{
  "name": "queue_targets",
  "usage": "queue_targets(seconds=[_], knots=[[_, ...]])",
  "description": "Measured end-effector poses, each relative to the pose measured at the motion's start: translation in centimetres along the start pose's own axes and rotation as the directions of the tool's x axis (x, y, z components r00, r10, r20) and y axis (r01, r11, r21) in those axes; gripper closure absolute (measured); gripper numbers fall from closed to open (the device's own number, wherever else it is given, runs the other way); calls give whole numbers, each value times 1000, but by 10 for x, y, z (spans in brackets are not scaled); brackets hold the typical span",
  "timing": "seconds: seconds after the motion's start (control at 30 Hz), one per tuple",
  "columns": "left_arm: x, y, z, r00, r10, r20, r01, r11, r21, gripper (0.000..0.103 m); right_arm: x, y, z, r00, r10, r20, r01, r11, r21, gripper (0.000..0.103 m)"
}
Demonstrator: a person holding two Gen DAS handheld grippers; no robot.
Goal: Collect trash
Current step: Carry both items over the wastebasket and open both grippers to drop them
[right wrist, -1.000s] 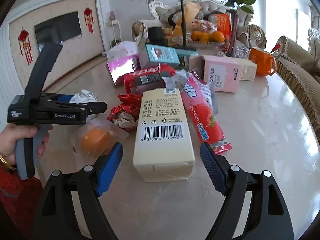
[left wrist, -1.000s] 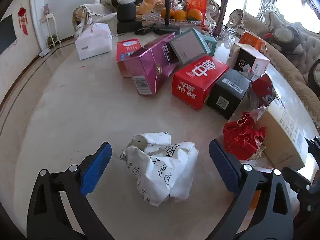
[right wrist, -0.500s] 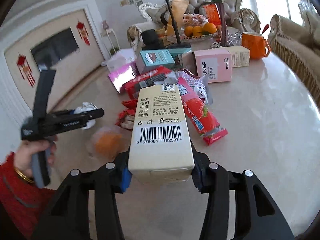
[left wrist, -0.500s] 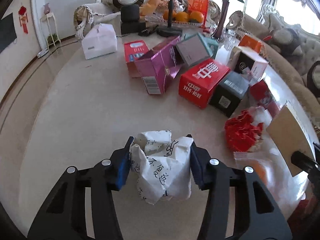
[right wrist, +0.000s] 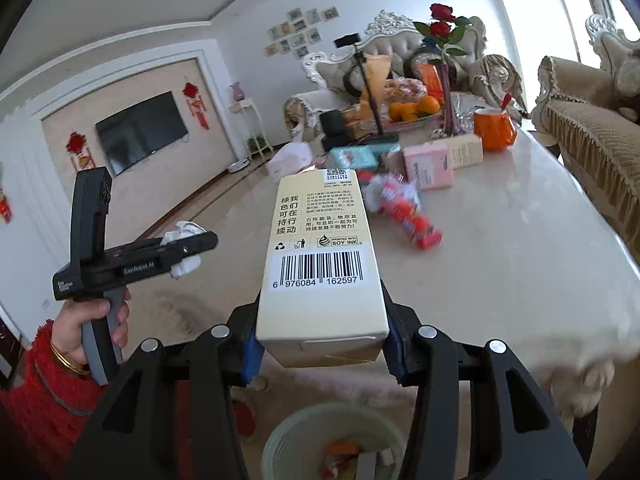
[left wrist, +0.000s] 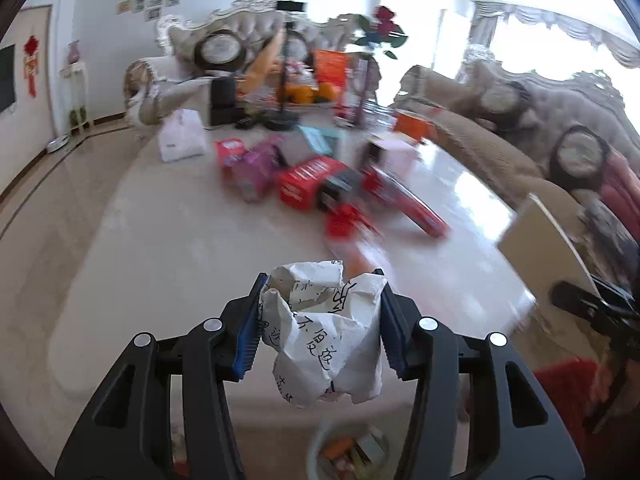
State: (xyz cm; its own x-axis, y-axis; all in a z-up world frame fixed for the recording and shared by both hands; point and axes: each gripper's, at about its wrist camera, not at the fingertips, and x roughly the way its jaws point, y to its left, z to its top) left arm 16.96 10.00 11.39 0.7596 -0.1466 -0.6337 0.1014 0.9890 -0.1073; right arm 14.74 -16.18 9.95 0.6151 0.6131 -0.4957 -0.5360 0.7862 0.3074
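My left gripper (left wrist: pixel 320 326) is shut on a crumpled white paper ball (left wrist: pixel 324 332) with black handwriting, held in the air off the table's near edge. My right gripper (right wrist: pixel 322 348) is shut on a cream carton (right wrist: pixel 322 256) with a barcode, also lifted. A pale green waste bin (right wrist: pixel 280 440) with scraps inside stands on the floor below both grippers; it also shows in the left wrist view (left wrist: pixel 316 444). The left gripper with the paper ball shows in the right wrist view (right wrist: pixel 132 264), to the left of the carton.
The marble table (right wrist: pixel 520 248) holds a red snack packet (right wrist: pixel 412 220), a pink box (right wrist: pixel 428 164), an orange mug (right wrist: pixel 494 128), a red box (left wrist: pixel 308 180), a magenta box (left wrist: pixel 256 168) and a white tissue bag (left wrist: pixel 180 140). A sofa (right wrist: pixel 592 128) lines the right side.
Both grippers closed on their objects, then lifted them and drew back off the table. They now hang over the bin on the floor.
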Motion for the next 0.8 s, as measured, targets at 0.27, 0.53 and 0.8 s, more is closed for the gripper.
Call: queue_targets(seconds=[0.27,0.53,0.8], knots=[[18,-51,-136,978,-98,-184,100,995,-2,53,9,13,-107,977,-11,-211,21,999,46,57],[102,-62,-237,907,-74,-414,62,997,-43,53,73,-16,-193,882,-112,-458,166,983,79,57],[117,-75,-251,886,-80,-458,86,996,-9,45,96,-13,-204,855,-132,-501,167,986,24,56]])
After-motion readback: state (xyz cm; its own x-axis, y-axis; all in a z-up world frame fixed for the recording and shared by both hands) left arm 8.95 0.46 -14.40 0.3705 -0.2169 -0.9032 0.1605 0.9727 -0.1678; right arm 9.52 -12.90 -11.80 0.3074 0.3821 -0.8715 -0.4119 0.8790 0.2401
